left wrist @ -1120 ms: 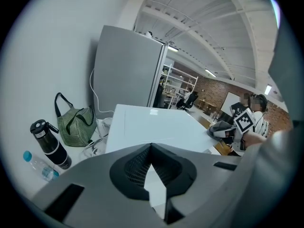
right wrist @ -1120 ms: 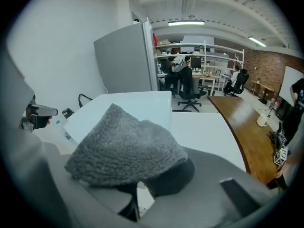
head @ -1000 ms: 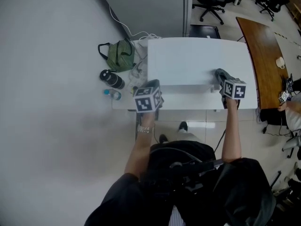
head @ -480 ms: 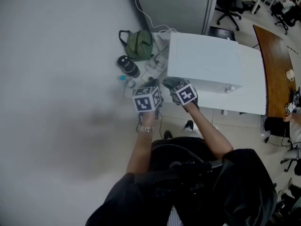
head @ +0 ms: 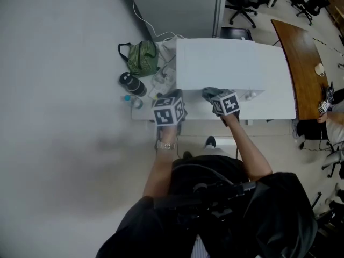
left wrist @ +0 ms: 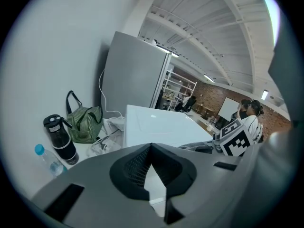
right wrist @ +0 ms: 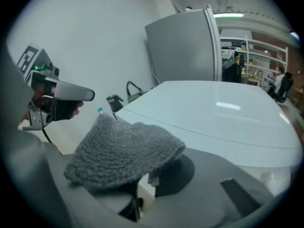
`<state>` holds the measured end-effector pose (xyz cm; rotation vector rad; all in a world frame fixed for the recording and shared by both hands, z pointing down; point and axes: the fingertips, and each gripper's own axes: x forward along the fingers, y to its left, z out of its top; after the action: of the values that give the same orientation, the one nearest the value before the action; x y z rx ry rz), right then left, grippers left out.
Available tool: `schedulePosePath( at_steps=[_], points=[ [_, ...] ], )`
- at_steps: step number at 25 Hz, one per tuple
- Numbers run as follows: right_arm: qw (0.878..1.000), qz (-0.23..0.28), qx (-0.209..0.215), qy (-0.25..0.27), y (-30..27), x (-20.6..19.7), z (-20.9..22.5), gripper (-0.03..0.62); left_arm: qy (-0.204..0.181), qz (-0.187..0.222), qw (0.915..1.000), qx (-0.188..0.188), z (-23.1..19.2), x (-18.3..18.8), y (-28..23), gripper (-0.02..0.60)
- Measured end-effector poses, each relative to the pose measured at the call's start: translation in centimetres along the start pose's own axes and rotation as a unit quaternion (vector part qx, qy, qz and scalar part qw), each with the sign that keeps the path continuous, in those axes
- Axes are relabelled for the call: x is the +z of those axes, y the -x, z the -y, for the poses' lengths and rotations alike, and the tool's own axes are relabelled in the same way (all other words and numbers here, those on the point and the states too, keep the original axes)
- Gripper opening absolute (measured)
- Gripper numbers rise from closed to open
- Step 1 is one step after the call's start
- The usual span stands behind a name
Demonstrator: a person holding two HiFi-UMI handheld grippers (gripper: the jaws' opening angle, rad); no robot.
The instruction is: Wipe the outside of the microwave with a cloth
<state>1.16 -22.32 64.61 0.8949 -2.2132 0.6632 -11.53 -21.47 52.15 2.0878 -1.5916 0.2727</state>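
The white microwave (head: 231,69) sits on a white table (head: 144,115), also seen from the left gripper view (left wrist: 161,125) and the right gripper view (right wrist: 223,113). My right gripper (head: 223,102) is at the microwave's front top edge, left of middle, shut on a grey knitted cloth (head: 211,93). The cloth (right wrist: 126,153) drapes over the jaws of the right gripper (right wrist: 147,175) and hides the tips. My left gripper (head: 169,110) hovers off the microwave's front left corner. The left gripper (left wrist: 151,148) has its jaws shut on nothing.
Left of the microwave are a green striped bag (head: 141,58), a black bottle (head: 130,84), a small water bottle (head: 131,99) and white cables (head: 161,79). A grey cabinet (head: 172,4) stands behind. A wooden table (head: 301,69) and a seated person (head: 336,128) are at the right.
My right gripper with the cloth swept left along the microwave's front edge to the left gripper, then came back right toward the middle. The left gripper stayed put.
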Motion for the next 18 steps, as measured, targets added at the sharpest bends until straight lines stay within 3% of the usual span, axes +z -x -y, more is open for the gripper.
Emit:
schedulePosePath(
  at_steps=[4, 7, 10, 14, 18],
  points=[
    [0.997, 0.000, -0.066, -0.047, 3.9, -3.2, 7.5, 0.014, -0.011, -0.007, 0.9994, -0.033, 2.8, 0.0, -2.2, -0.003],
    [0.987, -0.009, -0.125, -0.096, 6.9, -6.2, 13.7, 0.014, -0.018, -0.011, 0.9982, -0.056, 4.6, -0.1, -3.3, -0.003],
    [0.980, -0.018, -0.164, -0.109, 9.3, -7.7, 17.7, 0.014, -0.025, -0.010, 0.9972, -0.070, 5.9, 0.2, -4.0, -0.003],
    [0.977, 0.005, -0.177, -0.119, 10.3, -7.6, 17.2, 0.014, -0.021, -0.006, 0.9975, -0.067, 5.9, 0.2, -3.9, -0.003],
    [0.990, 0.033, -0.111, -0.083, 6.0, -5.4, 9.8, 0.014, -0.014, -0.006, 0.9988, -0.047, 4.3, -0.3, -2.7, -0.003]
  ],
)
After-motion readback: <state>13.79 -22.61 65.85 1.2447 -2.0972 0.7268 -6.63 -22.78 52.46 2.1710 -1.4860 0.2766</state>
